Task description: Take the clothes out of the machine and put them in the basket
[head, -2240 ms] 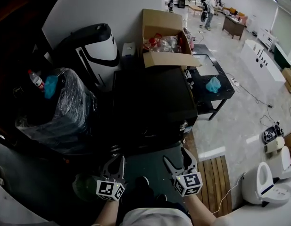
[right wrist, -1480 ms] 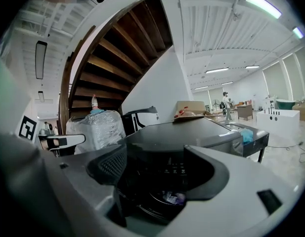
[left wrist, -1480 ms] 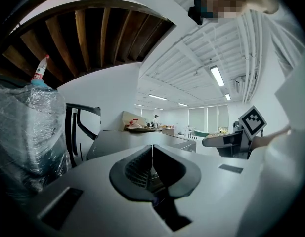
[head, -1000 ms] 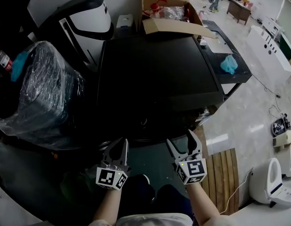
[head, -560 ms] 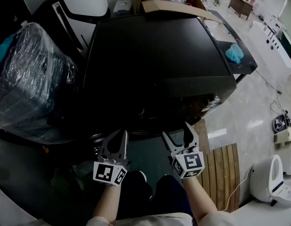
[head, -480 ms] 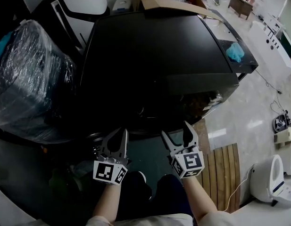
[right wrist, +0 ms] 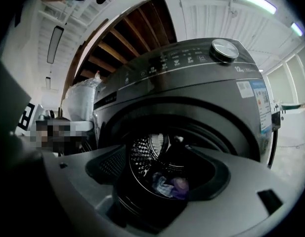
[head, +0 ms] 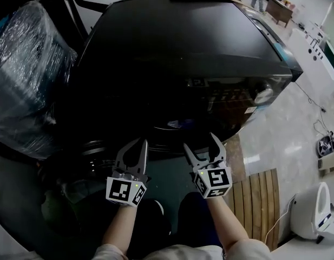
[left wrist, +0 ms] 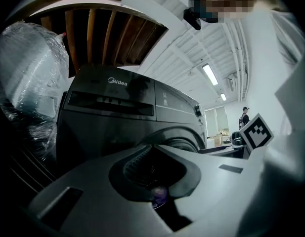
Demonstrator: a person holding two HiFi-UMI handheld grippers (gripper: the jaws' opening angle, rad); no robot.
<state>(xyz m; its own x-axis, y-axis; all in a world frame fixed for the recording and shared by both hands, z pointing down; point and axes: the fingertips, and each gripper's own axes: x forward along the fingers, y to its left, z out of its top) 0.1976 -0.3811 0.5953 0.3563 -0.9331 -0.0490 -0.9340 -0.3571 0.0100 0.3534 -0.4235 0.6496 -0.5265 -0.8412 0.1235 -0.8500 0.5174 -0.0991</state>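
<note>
A dark grey front-loading washing machine (head: 172, 47) fills the upper centre of the head view. At lower centre, the left hand-held gripper (head: 134, 145) and the right hand-held gripper (head: 200, 142) hover side by side before its front. Both have jaws apart with nothing between them. In the middle of the right gripper view, small blue and purple clothes (right wrist: 168, 185) lie at the bottom of the perforated steel drum (right wrist: 145, 157). A bulky clear-plastic-wrapped bundle (head: 23, 64) stands at upper left.
</note>
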